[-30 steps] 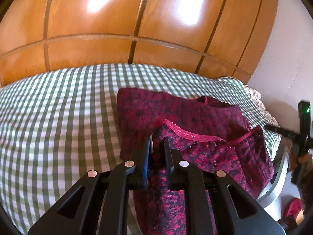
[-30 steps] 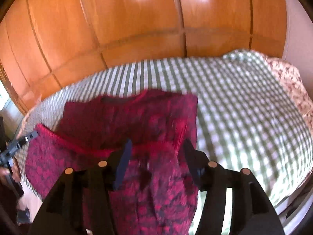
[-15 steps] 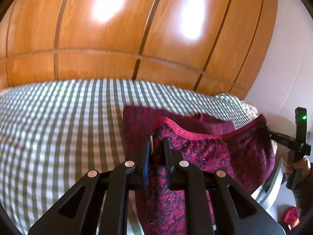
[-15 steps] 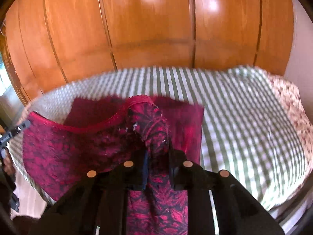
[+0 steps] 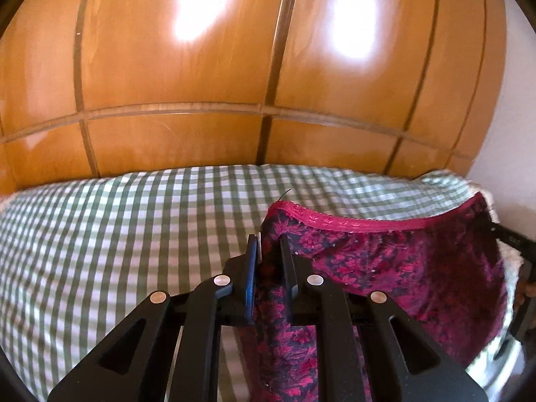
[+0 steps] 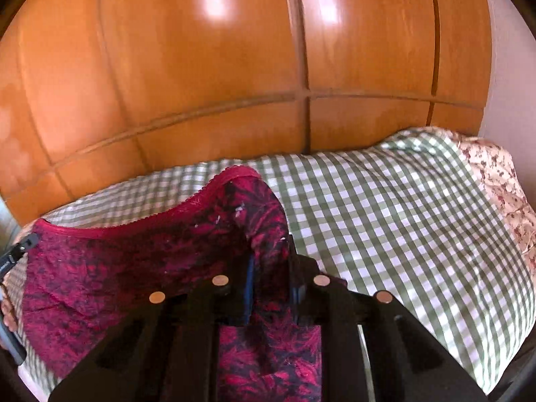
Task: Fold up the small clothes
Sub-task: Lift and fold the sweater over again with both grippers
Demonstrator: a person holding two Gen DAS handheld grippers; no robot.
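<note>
A dark red patterned garment (image 5: 395, 268) with a pink lace hem hangs stretched between my two grippers above a bed. My left gripper (image 5: 269, 251) is shut on one corner of the hem. My right gripper (image 6: 269, 261) is shut on the other corner of the garment (image 6: 134, 261). The cloth is lifted off the bed and sags between the two corners. It hides the bed below it. The right gripper's body shows at the right edge of the left wrist view (image 5: 516, 241).
The bed has a green and white checked cover (image 5: 117, 234), also in the right wrist view (image 6: 385, 207). A floral pillow (image 6: 499, 181) lies at its right end. A glossy wooden panelled wall (image 5: 201, 67) stands right behind the bed.
My right gripper closed on the garment's corner. Both grippers then lifted the hem up and forward, so the part that lay flat on the bed is now hidden behind the raised cloth.
</note>
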